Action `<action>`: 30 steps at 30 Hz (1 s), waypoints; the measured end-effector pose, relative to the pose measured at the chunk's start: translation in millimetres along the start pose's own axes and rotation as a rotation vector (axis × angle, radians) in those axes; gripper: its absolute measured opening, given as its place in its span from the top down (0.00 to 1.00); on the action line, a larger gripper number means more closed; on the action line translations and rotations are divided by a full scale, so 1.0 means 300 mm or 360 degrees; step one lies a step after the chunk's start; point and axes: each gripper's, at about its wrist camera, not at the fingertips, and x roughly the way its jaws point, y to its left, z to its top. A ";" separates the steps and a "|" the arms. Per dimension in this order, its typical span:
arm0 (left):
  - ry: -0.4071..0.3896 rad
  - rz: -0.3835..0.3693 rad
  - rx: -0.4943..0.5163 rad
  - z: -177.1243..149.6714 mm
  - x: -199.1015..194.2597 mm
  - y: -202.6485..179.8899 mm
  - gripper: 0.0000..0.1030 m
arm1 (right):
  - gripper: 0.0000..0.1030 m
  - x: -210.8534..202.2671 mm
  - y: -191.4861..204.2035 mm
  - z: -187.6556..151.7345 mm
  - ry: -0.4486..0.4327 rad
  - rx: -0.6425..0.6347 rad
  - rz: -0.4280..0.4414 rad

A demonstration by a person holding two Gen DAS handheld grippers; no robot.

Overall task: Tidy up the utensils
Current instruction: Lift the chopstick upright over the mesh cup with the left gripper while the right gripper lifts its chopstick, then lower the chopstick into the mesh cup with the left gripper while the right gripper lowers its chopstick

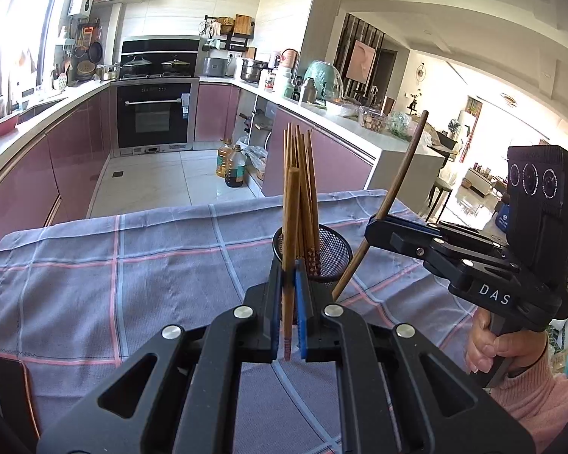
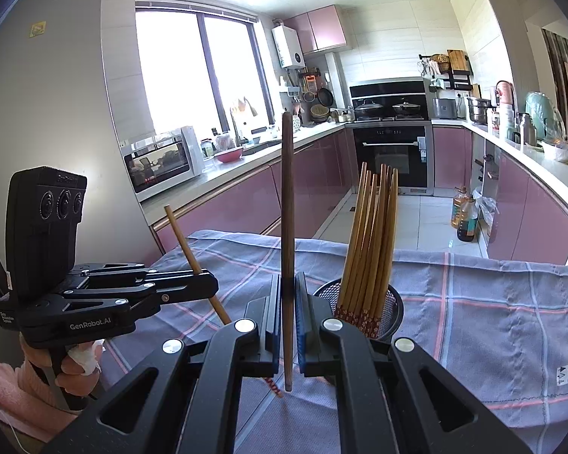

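Observation:
A black mesh holder (image 1: 335, 253) (image 2: 394, 302) stands on a blue-grey checked cloth (image 1: 132, 265), with several wooden chopsticks (image 1: 303, 174) (image 2: 371, 238) upright in it. My left gripper (image 1: 288, 268) (image 2: 210, 282) is shut on a light wooden chopstick (image 1: 291, 219) (image 2: 184, 242), held near the holder's near-left rim. My right gripper (image 2: 287, 283) (image 1: 375, 223) is shut on a darker brown chopstick (image 2: 287, 196) (image 1: 403, 166), held steeply upright just beside the holder. Both held sticks hang above the cloth, outside the holder.
The cloth-covered table ends at a far edge (image 1: 246, 200), with the kitchen floor beyond. Oil bottles (image 1: 231, 166) stand on the floor by pink cabinets (image 2: 246, 196). A hand in a pink sleeve (image 1: 511, 359) grips each tool.

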 end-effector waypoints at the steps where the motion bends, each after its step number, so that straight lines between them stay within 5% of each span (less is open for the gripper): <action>1: -0.0005 -0.0002 0.0003 0.002 -0.001 0.003 0.93 | 0.94 -0.004 0.000 0.004 -0.0006 -0.0004 0.0000; 30: -0.0224 -0.0106 0.0115 0.168 -0.127 -0.086 0.93 | 0.94 -0.100 -0.007 0.131 -0.0202 -0.0114 -0.0044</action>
